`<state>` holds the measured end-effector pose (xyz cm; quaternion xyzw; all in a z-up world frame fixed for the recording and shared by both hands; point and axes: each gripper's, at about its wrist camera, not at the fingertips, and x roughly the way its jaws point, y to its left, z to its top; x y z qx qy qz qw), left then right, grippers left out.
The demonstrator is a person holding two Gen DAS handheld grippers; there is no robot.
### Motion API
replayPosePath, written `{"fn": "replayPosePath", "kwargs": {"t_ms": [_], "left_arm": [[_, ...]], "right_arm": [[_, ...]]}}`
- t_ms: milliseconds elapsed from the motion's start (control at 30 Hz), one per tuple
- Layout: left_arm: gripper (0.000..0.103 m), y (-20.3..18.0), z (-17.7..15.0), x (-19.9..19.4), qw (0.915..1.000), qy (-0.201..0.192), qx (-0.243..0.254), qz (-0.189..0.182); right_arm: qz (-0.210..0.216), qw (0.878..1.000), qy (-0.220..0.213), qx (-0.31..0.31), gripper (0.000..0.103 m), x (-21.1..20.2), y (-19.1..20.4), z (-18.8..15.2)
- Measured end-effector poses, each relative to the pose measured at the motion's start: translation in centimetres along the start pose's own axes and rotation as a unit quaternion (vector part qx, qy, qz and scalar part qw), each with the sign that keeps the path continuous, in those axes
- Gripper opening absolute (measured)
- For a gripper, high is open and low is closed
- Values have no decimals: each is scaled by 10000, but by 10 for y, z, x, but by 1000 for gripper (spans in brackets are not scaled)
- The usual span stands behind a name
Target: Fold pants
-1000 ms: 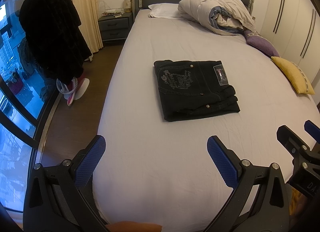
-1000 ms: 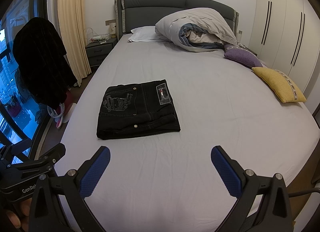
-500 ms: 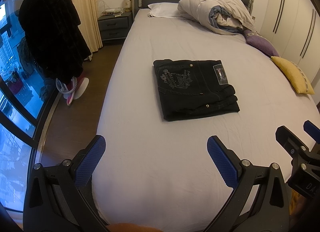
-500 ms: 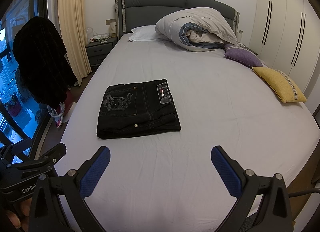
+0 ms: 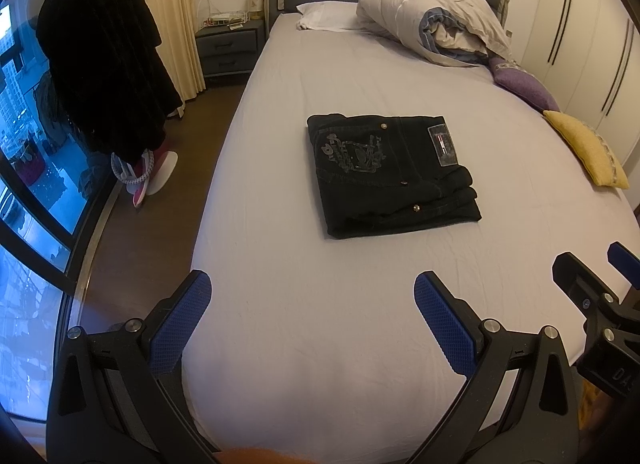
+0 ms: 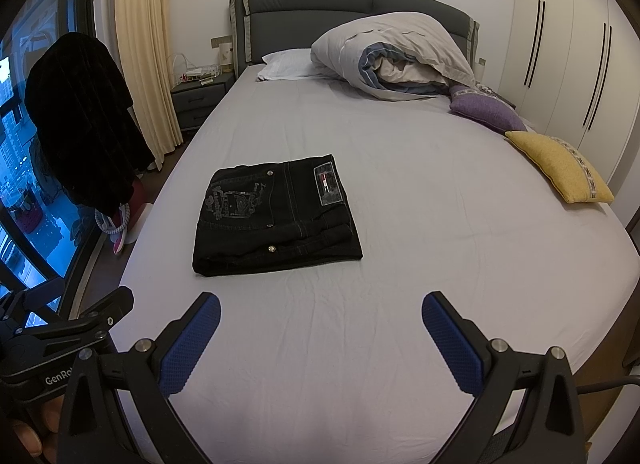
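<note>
Black pants (image 5: 390, 174) (image 6: 274, 216) lie folded into a compact rectangle on the pale grey bed sheet (image 5: 320, 304) (image 6: 440, 224), a pale embroidered emblem and a label patch facing up. My left gripper (image 5: 312, 304) is open, hovering over the near edge of the bed, well short of the pants. My right gripper (image 6: 320, 320) is open too, empty, also near the foot of the bed with the pants ahead and to the left. Each view catches the other gripper's black frame at its edge.
A bundled duvet (image 6: 396, 56), white pillow (image 6: 288, 64), purple cushion (image 6: 486, 110) and yellow cushion (image 6: 560, 166) lie toward the headboard and right side. Left of the bed: dark floor, a nightstand (image 5: 230, 48), a hanging black garment (image 5: 104, 80), a big window. Wardrobes (image 6: 568, 64) at right.
Almost nothing differs. Both grippers stay open and hold their positions; the pants lie as before, with only a slight drift in the views.
</note>
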<state>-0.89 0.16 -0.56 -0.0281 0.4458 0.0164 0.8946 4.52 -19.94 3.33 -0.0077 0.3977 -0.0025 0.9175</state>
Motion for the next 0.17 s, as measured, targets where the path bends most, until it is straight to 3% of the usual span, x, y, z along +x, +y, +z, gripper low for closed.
{"fn": "replayPosePath", "kwargs": {"t_ms": [167], "left_arm": [[103,3,1,1,10000,-17,-11,0]], "right_arm": [[0,10000,7,5,103,0,0,-1]]}}
